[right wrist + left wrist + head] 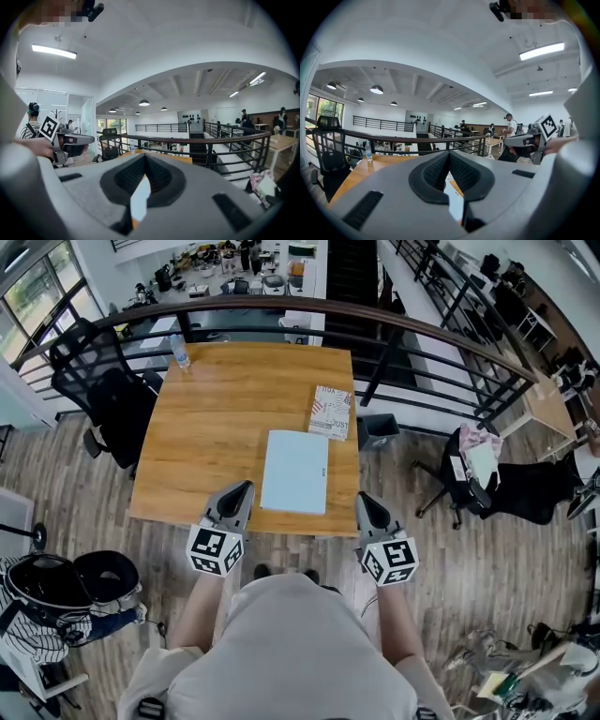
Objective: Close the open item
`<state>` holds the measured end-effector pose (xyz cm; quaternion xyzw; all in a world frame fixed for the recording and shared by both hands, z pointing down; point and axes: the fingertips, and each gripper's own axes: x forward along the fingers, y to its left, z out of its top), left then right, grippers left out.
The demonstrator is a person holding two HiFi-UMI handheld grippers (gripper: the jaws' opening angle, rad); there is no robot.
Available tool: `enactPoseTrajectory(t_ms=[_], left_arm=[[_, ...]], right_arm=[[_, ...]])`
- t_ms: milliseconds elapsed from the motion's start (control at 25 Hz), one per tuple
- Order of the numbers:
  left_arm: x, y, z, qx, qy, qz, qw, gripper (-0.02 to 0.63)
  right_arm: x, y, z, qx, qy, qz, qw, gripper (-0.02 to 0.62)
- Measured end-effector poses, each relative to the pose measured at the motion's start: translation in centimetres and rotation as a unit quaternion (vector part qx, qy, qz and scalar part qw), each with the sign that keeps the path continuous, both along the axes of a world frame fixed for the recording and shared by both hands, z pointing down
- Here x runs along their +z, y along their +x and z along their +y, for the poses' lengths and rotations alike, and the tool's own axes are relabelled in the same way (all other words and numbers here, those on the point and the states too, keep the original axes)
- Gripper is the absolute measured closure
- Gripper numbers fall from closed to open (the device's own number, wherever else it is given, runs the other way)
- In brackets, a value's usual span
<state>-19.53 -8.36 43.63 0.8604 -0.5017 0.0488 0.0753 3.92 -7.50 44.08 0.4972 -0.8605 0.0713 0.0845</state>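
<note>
Wooden table [216,418] takes up most of the middle here, a big square top in a warm orange-brown. A dark curved railing [281,306] runs behind its far edge. There's a black office chair [103,390] parked off the far left corner.

The laptop [294,472] is a pale blue-white slab. It sits on the near half of the table, a bit right of centre, with its near edge close to the table's front edge. The lid is lying flat down on the base, so it's already closed from what I can see.

Both tongs are up at the front edge of the table, one on each side of the laptop. The left gripper [244,488] points at the table just beside the laptop's near left corner. Its jaws are clenched tight together with nothing in them. The right gripper [364,499] is by the near right corner of the table, just off the laptop's right side. Its jaws are pinched together too, and empty. Neither one is touching the laptop.

Past the laptop's far right corner lies a small patterned book [331,412], flat at the table's right edge. Way off at the far left corner stands a little clear water bottle [180,351], upright.
</note>
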Motion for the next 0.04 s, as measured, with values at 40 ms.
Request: enactPoseTrajectory(t_ms=[40], left_arm=[[-0.03, 0.01, -0.03, -0.001, 0.0, 0.001, 1.0, 0.611]], right_arm=[[0.01, 0.02, -0.04, 0.0, 0.0, 0.0, 1.0, 0.593]])
